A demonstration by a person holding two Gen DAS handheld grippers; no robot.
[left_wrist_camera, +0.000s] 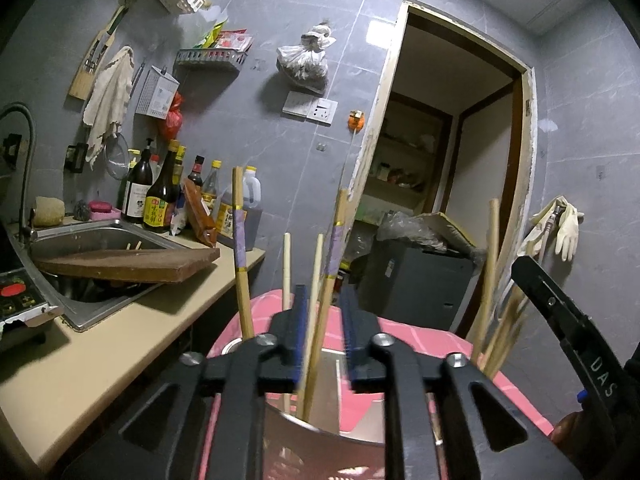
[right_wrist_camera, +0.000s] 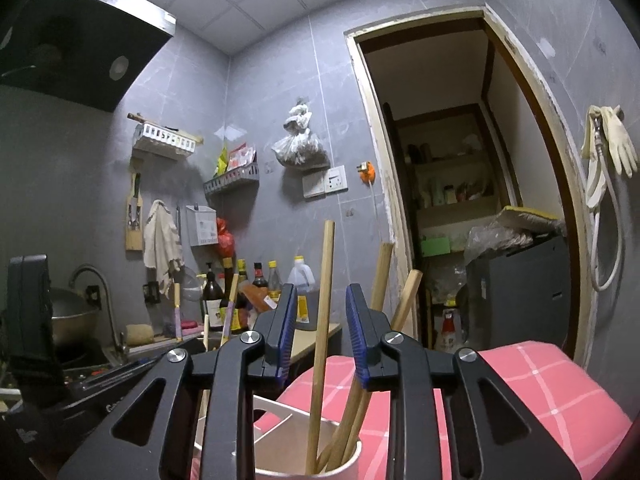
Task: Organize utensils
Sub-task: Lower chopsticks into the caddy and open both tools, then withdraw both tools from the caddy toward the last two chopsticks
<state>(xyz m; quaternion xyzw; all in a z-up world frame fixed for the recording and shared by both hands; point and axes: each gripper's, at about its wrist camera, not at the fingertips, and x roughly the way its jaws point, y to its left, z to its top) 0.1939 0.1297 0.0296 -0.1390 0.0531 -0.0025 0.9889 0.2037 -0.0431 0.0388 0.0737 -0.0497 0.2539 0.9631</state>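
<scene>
While its blue ribbed pads stand apart, the left gripper (left_wrist_camera: 323, 334) straddles thin pale bamboo chopsticks (left_wrist_camera: 314, 320) without pinching them; these stand upright in a shiny round steel holder (left_wrist_camera: 320, 436), alongside purple-banded chopsticks (left_wrist_camera: 242, 256). Likewise spread, the right gripper (right_wrist_camera: 320, 332) frames a smooth round wooden chopstick (right_wrist_camera: 321, 336) standing free between its black fingers, its foot in a white divided cylindrical holder (right_wrist_camera: 348, 460) with others leaning beside it. Both holders rest on pink checked cloth (right_wrist_camera: 540, 384).
</scene>
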